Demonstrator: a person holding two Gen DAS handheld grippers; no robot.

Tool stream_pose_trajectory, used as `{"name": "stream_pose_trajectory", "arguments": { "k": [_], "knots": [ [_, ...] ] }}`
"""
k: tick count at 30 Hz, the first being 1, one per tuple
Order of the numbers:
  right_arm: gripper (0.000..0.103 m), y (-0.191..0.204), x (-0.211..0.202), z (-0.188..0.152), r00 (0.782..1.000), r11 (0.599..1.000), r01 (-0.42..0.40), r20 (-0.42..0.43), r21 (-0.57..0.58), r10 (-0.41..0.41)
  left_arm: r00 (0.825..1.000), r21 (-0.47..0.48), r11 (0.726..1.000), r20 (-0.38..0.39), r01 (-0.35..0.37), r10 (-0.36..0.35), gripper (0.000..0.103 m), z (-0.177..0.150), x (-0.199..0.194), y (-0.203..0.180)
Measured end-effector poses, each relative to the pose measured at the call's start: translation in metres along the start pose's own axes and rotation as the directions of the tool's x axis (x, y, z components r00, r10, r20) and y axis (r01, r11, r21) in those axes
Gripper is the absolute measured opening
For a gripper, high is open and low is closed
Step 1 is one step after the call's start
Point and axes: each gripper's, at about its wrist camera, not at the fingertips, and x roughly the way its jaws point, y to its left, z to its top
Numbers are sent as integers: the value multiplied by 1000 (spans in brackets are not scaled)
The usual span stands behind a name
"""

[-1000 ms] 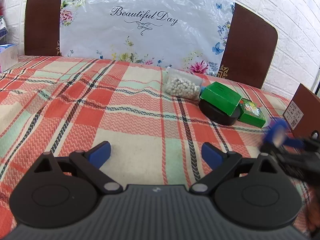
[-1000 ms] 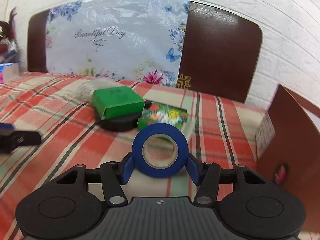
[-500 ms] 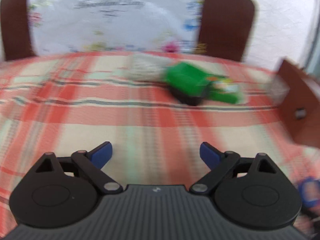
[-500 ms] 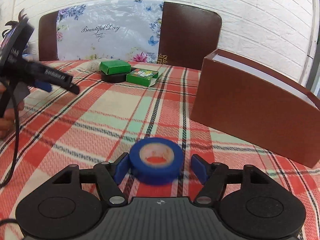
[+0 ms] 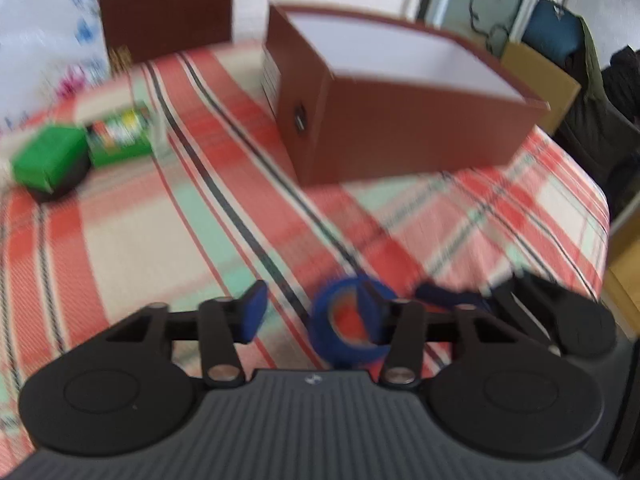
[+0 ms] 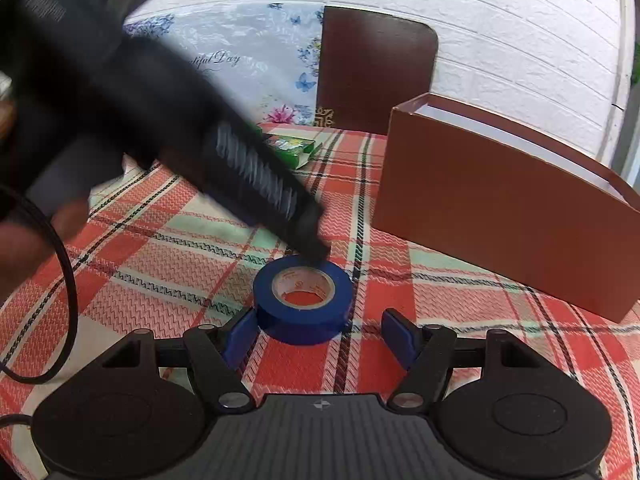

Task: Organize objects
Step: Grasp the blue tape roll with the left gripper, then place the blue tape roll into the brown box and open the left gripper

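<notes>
- White brick wall behind, and a plaid-covered surface point(image 6: 168, 264) carrying everything; a brown box point(image 6: 500, 208) stands open-topped toward its right edge.
- Tape point(image 6: 303, 303), a blue roll, lies flat on the surface near the front edge, just in front of the box and apart from it.
- Right hand-held gripper point(image 6: 320, 336) has let the tape go: a second ago the roll was pinched upright between its pads, now it sits on the cloth with both pads spread wider than the roll, the left one close to it, the right one clear.
- Left hand-held gripper point(image 5: 316, 312) has swung across from the far side of the surface and its jaws have just been closing to a narrow gap. Its right pad point(image 5: 370, 312) reaches into the roll's hole, the other point(image 5: 252, 312) stands off to the side (the view is blurred, so whether it presses the rim I cannot tell).
- From the right wrist view, its tip meets the roll's far rim.
- Likely meaning: a handover of the tape, left taking over, with the box as the probable destination.
- Green boxes point(image 5: 80, 148) wait at the far left edge, untouched.
</notes>
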Motion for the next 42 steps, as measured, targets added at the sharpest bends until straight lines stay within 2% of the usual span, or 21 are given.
{"name": "stream_pose_trajectory", "arguments": {
  "k": [3,4,5,7,9,12,15,18,21,25,29,31,33,35,39,42],
  "knots": [
    [63,-4,7,2,999,999,-32,-8,18,32,999,-35,999,-30,17,-19,37,-9,4,7],
    [57,-4,9,2,999,999,-47,-8,22,47,999,-51,998,-25,26,-27,35,-8,6,9],
    [54,-3,10,4,998,998,-64,-1,20,64,999,-72,997,-25,40,-42,25,-8,6,12],
    [54,0,9,4,998,998,-54,19,10,54,999,-94,995,-24,31,-34,22,-2,2,12],
    [54,-2,4,4,997,999,-42,59,17,41,1000,-46,999,10,20,-20,20,8,-9,2],
    [54,-13,-13,13,983,1000,13,182,15,-15,995,79,997,98,-7,0,20,33,-29,-26],
    [55,-31,-25,29,947,994,107,301,25,-110,981,208,976,191,-60,20,20,62,-40,-60],
    [55,-60,-28,46,918,984,168,353,57,-178,972,266,961,236,-77,13,20,93,-35,-89],
    [55,-94,-26,57,900,970,226,363,86,-242,970,250,968,239,-26,-36,20,124,-14,-107],
    [55,-137,-15,60,891,951,290,330,112,-311,973,199,978,211,54,-97,20,151,24,-121],
    [55,-170,-3,59,885,931,334,293,145,-363,972,175,982,209,74,-110,20,166,53,-141],
    [55,-183,6,59,876,920,363,280,151,-392,971,157,985,219,66,-100,23,173,64,-147],
    [55,-196,20,61,866,905,395,265,158,-425,970,130,991,233,34,-63,47,174,70,-148],
    [62,-208,30,61,858,890,413,244,193,-452,971,102,995,238,-12,-13,49,173,75,-145],
    [62,-214,25,54,873,893,364,238,265,-426,972,102,995,234,-6,-18,55,164,67,-136],
    [63,-203,21,52,865,893,354,264,279,-426,965,134,990,262,-39,3,57,151,52,-139]
  ]
}}
